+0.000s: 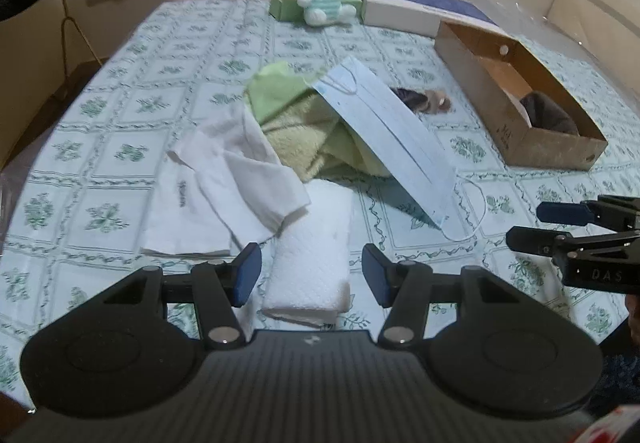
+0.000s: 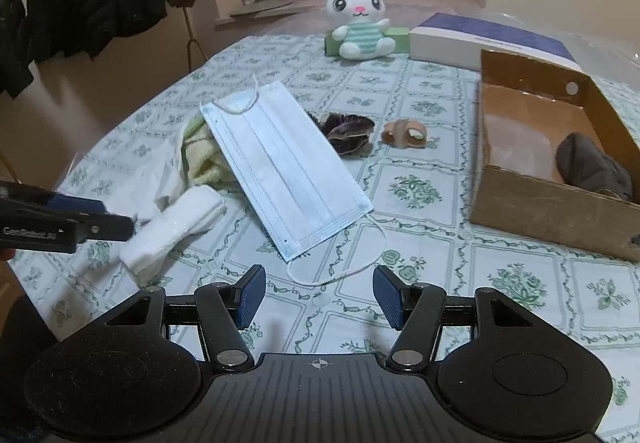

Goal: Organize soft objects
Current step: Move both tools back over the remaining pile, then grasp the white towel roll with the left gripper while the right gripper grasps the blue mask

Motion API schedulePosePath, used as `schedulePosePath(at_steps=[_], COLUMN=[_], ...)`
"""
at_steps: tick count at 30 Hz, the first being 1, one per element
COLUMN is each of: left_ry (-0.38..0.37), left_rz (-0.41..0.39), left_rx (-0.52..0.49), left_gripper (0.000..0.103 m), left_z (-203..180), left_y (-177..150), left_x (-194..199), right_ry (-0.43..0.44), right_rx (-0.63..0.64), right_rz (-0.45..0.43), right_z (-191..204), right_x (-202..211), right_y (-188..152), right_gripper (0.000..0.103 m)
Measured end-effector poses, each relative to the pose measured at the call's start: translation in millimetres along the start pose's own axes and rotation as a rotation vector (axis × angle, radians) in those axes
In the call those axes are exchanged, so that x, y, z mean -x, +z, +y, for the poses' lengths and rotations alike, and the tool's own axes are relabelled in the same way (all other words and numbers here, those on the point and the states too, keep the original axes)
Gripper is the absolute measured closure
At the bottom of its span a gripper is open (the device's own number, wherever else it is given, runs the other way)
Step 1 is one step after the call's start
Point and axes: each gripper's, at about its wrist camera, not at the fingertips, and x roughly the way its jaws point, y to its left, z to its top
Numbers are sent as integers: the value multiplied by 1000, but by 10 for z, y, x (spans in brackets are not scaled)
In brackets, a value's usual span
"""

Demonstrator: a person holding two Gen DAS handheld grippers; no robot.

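Left gripper (image 1: pixel 311 278): jaws apart, empty — folded white towel (image 1: pixel 310 263) lies between its pads, untouched.
Right gripper (image 2: pixel 319 297): jaws apart, empty — face mask (image 2: pixel 280 163) just ahead on the tablecloth (image 2: pixel 500 283).
Count: one mask, one plush bunny (image 2: pixel 360 25), one cardboard box (image 2: pixel 552 211).

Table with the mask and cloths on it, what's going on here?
A person is sorting soft things with a claw in each hand. Both are open and hold nothing: the left claw hangs over a folded white cloth, the right claw near the ear loop of the blue face mask. The mask leans on a green towel. The cardboard box already holds one dark soft item.
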Motion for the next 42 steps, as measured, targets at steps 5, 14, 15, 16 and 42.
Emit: schedulePosePath(at_steps=[5, 14, 15, 16, 42], left_ry=[-7, 7, 10, 12, -21], left_rz=[36, 49, 48, 49, 66], left_rx=[-15, -42, -44, -45, -32], left_gripper=[50, 50, 50, 50, 69], left_z=[-11, -80, -82, -79, -144], left_y=[9, 33, 35, 40, -33], left_x=[-244, -503, -520, -532, -549], right_ry=[0, -57, -62, -70, 243], right_rx=[57, 249, 267, 286, -389], right_rz=[-9, -40, -45, -56, -29], right_z=[63, 294, 316, 342, -574], right_x=[-182, -600, -640, -685, -8], right_y=[25, 2, -6, -19, 35], right_gripper=[43, 43, 43, 43, 103])
